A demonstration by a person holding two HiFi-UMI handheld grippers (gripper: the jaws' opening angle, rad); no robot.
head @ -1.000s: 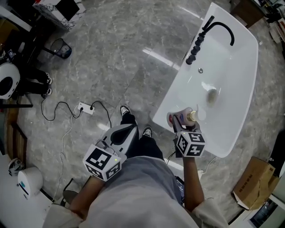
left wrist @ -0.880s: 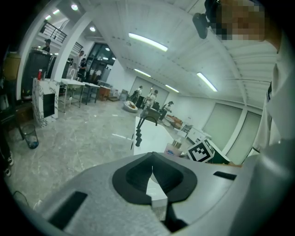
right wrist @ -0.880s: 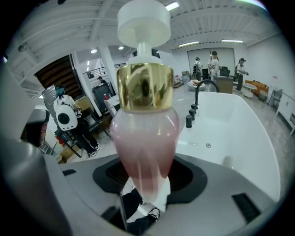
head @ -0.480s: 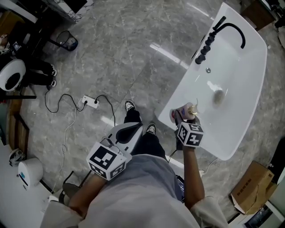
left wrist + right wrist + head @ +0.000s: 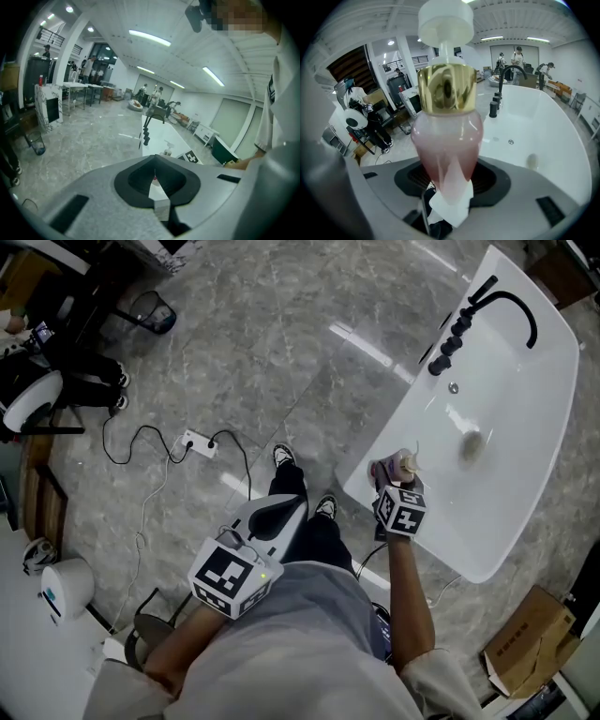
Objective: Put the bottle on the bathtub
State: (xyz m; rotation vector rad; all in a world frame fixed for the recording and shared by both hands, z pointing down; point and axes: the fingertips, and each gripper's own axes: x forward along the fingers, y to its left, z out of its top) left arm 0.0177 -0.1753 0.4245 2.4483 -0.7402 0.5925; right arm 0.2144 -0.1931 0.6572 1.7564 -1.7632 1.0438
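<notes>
A pink pump bottle [image 5: 446, 140] with a gold collar and white pump head fills the right gripper view, upright between the jaws. In the head view my right gripper [image 5: 397, 486] is shut on the bottle [image 5: 392, 466], holding it over the near left rim of the white bathtub [image 5: 525, 474]. The black faucet [image 5: 511, 306] stands at the tub's far end. My left gripper [image 5: 272, 518] hangs low by the person's legs, away from the tub, its jaws together and empty in the left gripper view [image 5: 155, 187].
A power strip [image 5: 195, 441] with a black cable lies on the grey marble floor to the left. A cardboard box [image 5: 530, 634] sits at the lower right. Office chairs [image 5: 56, 381] and a black bin [image 5: 155, 313] stand at the upper left.
My right gripper has carried the bottle forward and a little left, toward the tub's near rim. The left gripper has barely shifted.
</notes>
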